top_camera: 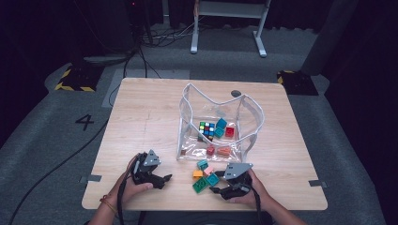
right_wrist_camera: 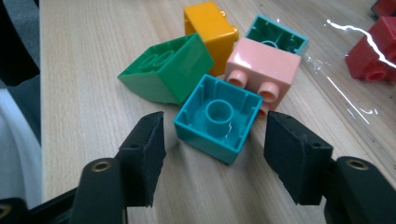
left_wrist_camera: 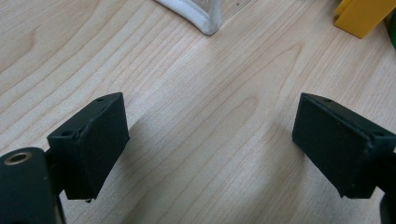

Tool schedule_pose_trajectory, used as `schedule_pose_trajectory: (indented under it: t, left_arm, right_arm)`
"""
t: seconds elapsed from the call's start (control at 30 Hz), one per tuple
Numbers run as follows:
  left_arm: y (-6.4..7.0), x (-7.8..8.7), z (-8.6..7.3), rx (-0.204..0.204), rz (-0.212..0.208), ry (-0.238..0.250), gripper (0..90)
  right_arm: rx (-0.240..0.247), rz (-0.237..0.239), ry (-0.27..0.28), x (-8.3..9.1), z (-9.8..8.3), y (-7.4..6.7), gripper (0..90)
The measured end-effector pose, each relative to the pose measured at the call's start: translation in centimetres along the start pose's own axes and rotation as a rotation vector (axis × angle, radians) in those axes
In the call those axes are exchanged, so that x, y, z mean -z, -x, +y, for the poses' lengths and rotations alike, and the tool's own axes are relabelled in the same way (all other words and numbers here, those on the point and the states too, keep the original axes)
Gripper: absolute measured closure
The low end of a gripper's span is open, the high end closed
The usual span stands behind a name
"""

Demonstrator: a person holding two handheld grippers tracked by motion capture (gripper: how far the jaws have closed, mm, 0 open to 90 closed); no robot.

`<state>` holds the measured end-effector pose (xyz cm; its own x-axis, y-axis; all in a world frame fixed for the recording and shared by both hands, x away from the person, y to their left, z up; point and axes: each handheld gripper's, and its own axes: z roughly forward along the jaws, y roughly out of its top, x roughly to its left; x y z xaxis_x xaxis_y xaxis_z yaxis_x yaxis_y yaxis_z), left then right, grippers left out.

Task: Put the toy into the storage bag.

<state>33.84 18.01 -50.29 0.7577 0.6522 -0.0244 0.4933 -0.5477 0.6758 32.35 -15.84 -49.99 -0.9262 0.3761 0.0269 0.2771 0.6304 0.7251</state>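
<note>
Right tool (right_wrist_camera: pixel 212 140) low, level, jaws open astride teal brick (right_wrist_camera: pixel 218 116)

5 blocks (top_camera: pixel 204 176) lie clustered just before the pouch (top_camera: pixel 187 123), between both grippers.

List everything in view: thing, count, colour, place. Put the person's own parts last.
table: one, light wood, centre of the floor
clear bag: one, transparent with white edging, open on the table's far right half
puzzle cube: one, multicoloured, inside the bag
bricks in the bag: teal, red and orange ones; exact count unclear
loose bricks: five, two teal, green, pink, yellow-orange, clustered on the table before the bag
white frame: one, on the floor beyond the table
left gripper: black, jaws open over bare wood
right gripper: black, jaws open on either side of the near teal brick, not touching it
hands: two, at the near edge
</note>
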Motion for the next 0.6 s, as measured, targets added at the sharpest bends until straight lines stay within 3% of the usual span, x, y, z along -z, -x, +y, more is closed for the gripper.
schedule_pose_trajectory:
  t: [0.17, 0.2, 0.27, 0.3, 0.6]
  left_arm:
    - [-0.02, 0.00, 0.00, -0.003, 0.000, -0.001, 10.8]
    - [-0.02, 0.01, 0.01, -0.003, 0.000, -0.001, 10.8]
    - [-0.02, 0.00, 0.01, -0.002, 0.000, 0.000, 10.8]
    - [-0.02, 0.00, 0.01, -0.003, 0.000, -0.001, 10.8]
    - [0.01, -0.03, -0.01, 0.003, -0.007, -0.001, 10.8]
  right_arm:
    - [-0.007, -0.009, 0.009, 0.22, -0.14, 0.10, 51.1]
    - [0.029, -0.005, 0.028, 0.17, -0.24, 0.40, 53.8]
    - [0.009, -0.016, 0.019, 0.33, -0.34, 0.33, 56.5]
    - [0.039, -0.011, 0.037, 0.25, -0.35, 0.52, 57.5]
    - [0.043, -0.020, 0.032, 0.99, -0.90, 0.84, 59.2]
